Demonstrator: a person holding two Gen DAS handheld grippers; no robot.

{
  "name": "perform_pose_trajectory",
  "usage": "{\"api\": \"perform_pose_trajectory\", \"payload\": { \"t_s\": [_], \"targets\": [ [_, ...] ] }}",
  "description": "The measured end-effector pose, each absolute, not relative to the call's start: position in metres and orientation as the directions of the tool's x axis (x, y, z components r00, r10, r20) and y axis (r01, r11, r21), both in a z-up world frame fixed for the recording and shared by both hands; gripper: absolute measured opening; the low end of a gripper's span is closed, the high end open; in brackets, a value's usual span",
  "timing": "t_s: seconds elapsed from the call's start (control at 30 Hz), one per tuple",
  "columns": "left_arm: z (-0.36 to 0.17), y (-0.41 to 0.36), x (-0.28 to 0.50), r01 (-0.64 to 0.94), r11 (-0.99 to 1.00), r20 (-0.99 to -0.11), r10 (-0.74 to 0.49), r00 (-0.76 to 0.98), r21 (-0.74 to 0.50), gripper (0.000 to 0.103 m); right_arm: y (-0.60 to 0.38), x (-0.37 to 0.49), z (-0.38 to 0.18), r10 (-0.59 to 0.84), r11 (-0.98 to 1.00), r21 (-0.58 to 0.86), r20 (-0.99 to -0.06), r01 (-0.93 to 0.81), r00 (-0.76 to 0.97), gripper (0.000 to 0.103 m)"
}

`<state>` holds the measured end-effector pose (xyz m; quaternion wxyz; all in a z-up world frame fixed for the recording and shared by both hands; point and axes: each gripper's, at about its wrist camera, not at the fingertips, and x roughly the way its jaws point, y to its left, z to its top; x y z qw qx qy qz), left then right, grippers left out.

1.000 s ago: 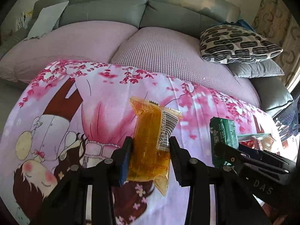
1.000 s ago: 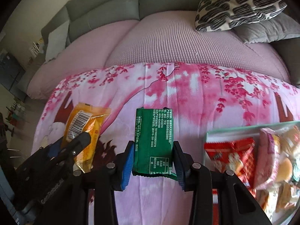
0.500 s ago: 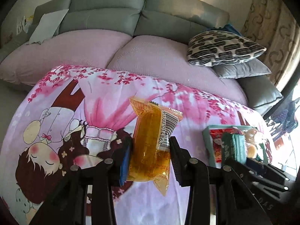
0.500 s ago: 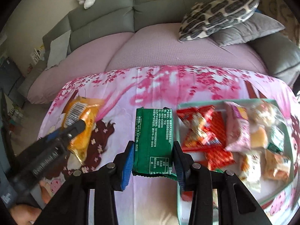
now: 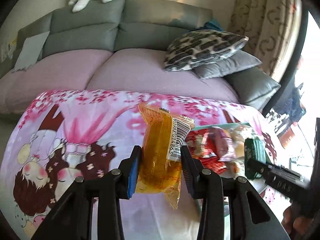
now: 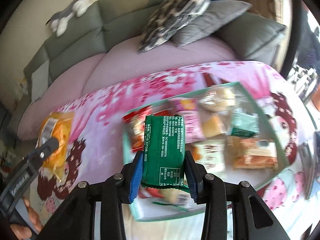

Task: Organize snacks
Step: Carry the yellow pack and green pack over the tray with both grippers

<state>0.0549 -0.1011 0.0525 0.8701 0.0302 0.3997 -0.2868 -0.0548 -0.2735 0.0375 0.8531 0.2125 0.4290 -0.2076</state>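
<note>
Across the last second both views swing from the bare pink cartoon blanket (image 6: 104, 152) toward the teal tray (image 6: 128, 180) of snacks at its right side. A second ago only a corner of the tray shows at the right edge of the right wrist view; now the tray fills the middle and right of that view, blurred by the motion, and it enters the left wrist view too, behind the orange packet. Both packets are therefore being carried to the tray, and the drop-off is judged to be the step in hand, with neither packet yet set down.

The tray already holds several wrapped snacks, red, pink, pale and orange, lying loosely together.

The right gripper (image 6: 163, 172) is clamped on the green packet (image 6: 164, 150), its blue pads pressing both long edges; the packet stands up out of the jaws and hangs directly over the tray's near left part.

The left gripper (image 5: 160, 170) grips the orange packet (image 5: 160, 160) the same way, barcode facing right. This packet hangs over the blanket, just left of the tray's edge, so it is judged to have farther to travel than the green one.
</note>
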Motion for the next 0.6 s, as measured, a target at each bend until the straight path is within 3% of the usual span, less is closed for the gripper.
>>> {"api": "perform_pose_trajectory", "payload": {
  "t_s": [0.27, 0.6],
  "targets": [
    [0.054, -0.152, 0.021, 0.635, 0.754, -0.706, -0.543, 0.455, -0.17, 0.041, -0.327, -0.099, 0.051, -0.27, 0.73, 0.196, -0.798, 0.655, 0.539, 0.042],
    [0.031, -0.187, 0.003, 0.674, 0.723, -0.734, -0.538, 0.415, -0.15, 0.041, -0.352, -0.115, 0.045, -0.25, 0.7, 0.248, -0.793, 0.67, 0.555, 0.042]
  ]
}}
